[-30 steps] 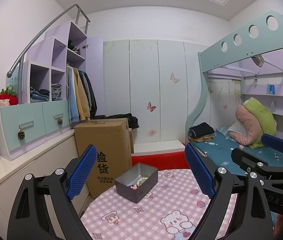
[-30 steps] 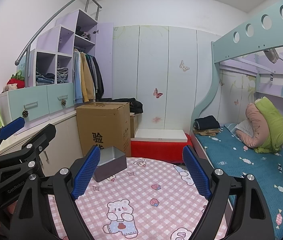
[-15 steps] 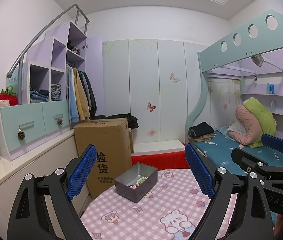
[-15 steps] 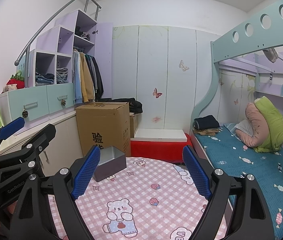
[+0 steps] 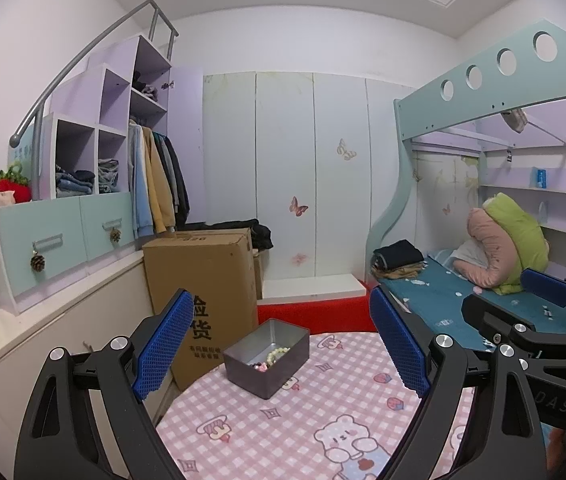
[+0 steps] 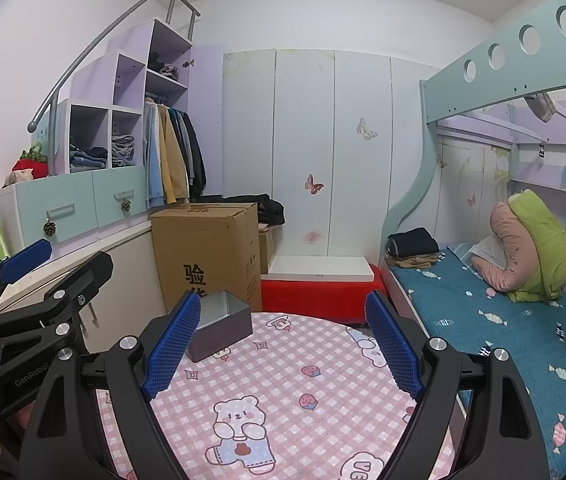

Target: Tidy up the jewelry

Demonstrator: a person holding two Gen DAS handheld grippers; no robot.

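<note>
The bunk bed [image 6: 483, 312] fills the right side of the room, with a teal sheet and a pink and green pillow [image 6: 531, 248] against its back wall. The stepped shelves [image 5: 95, 152] stand on the left, with coats [image 5: 155, 184] hanging beside them. A cardboard box [image 5: 203, 280] sits on the floor below the coats, just behind the table. The round table [image 6: 291, 392] lies directly below my two tools and carries a pink checked cloth printed with bears.

My left gripper [image 5: 279, 348] hangs above the near edge of the table, its blue pads spread wide apart with nothing between them. My right gripper [image 6: 279, 344] sits beside it (each tool shows at the edge of the other's view), pads likewise wide apart and empty.

The grey tin [image 5: 267, 360] rests on the far left part of the table, close to the cardboard box, open at the top. The jewelry [image 5: 271, 358] lies inside it: a pale bead string and some small darker pieces, too small to identify.
</note>
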